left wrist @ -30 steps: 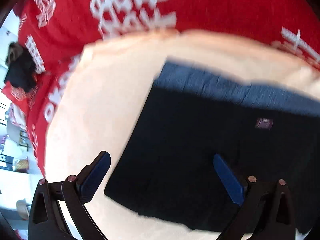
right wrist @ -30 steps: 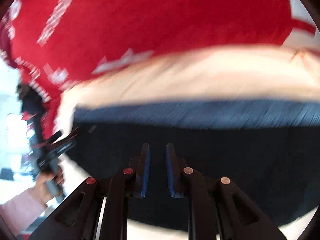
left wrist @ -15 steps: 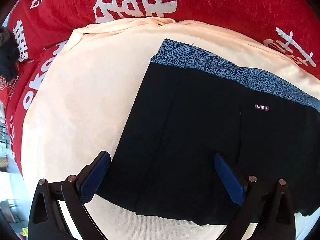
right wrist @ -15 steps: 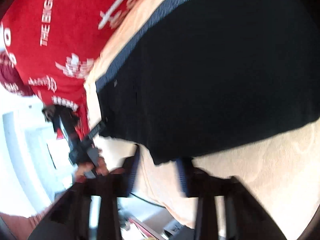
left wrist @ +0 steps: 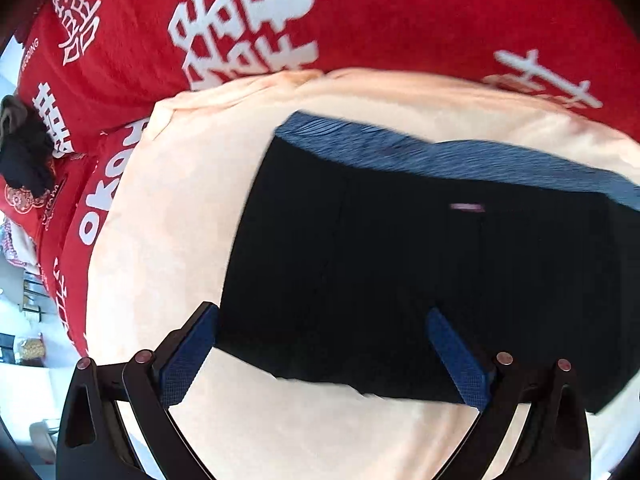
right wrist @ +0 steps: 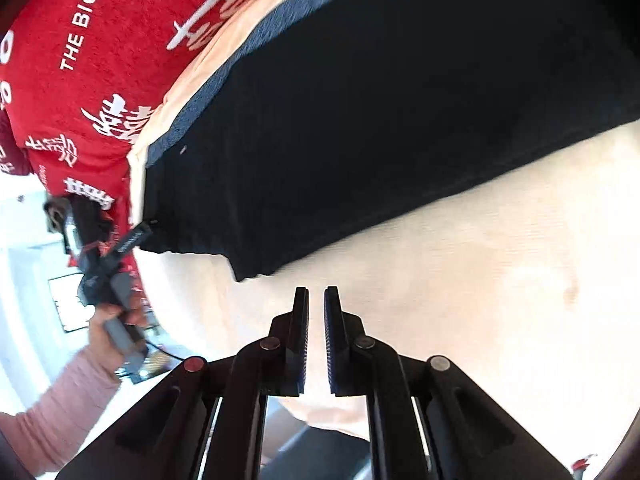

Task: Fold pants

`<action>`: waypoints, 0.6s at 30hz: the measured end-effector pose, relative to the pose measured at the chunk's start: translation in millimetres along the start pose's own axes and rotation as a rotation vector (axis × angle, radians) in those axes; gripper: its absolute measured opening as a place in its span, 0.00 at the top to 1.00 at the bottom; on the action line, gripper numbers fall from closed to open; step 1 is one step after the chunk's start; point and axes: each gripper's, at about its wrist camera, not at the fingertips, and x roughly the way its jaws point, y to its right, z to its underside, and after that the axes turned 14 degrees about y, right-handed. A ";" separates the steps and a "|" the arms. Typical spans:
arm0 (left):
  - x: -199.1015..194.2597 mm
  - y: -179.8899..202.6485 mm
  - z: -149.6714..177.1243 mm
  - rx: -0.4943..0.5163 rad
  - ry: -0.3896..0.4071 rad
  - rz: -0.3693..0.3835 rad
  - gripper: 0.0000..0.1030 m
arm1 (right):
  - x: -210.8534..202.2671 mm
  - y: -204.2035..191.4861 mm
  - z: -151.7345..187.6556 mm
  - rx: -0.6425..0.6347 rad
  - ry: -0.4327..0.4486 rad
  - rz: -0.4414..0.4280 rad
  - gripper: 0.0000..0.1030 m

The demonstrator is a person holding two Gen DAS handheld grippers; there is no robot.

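Since the previous frames, the right gripper (right wrist: 316, 300) has swung off the black pants (left wrist: 420, 272) and now hangs over bare peach towel (right wrist: 460, 280), the garment's near corner lying just beyond its tips toward 11 o'clock. Its jaws, which closed and then eased slightly apart within the last second, stand almost together with only a thin slit between the pads and nothing caught in it.

Folded pants with a blue patterned waistband (left wrist: 420, 152) lie flat on the peach towel, which is spread over a red cloth printed with white characters (left wrist: 248, 36). In the left wrist view the waistband runs along the garment's far edge at 12 o'clock, and a small label (left wrist: 466, 207) sits just below it, blurred.

Jaws of the left gripper (left wrist: 320, 336) are spread wide above the pants' near edge: the left pad (left wrist: 188, 360) over towel just beside the garment's 9 o'clock side, the right pad over black fabric. Whether either touches the cloth cannot be told.

At 9 o'clock in the right wrist view, a person's hand (right wrist: 105, 332) in a pink sleeve (right wrist: 60, 412) holds that left gripper by its handle.
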 end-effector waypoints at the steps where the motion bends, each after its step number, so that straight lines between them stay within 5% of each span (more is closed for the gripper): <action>1: -6.1 4.9 -1.3 0.001 0.002 0.003 0.00 | -10.0 5.3 -2.1 -0.002 0.020 0.014 0.81; 4: -24.7 29.0 -5.7 0.034 0.017 0.010 0.00 | -35.6 21.7 -9.4 0.030 0.079 0.033 0.71; 11: -67.3 110.6 -14.8 0.123 0.051 0.144 0.00 | -96.3 73.7 -25.4 0.108 0.223 0.099 0.70; 18: -85.0 226.6 -8.6 0.221 0.040 0.301 0.00 | -171.0 158.1 -65.1 0.206 0.452 0.309 0.70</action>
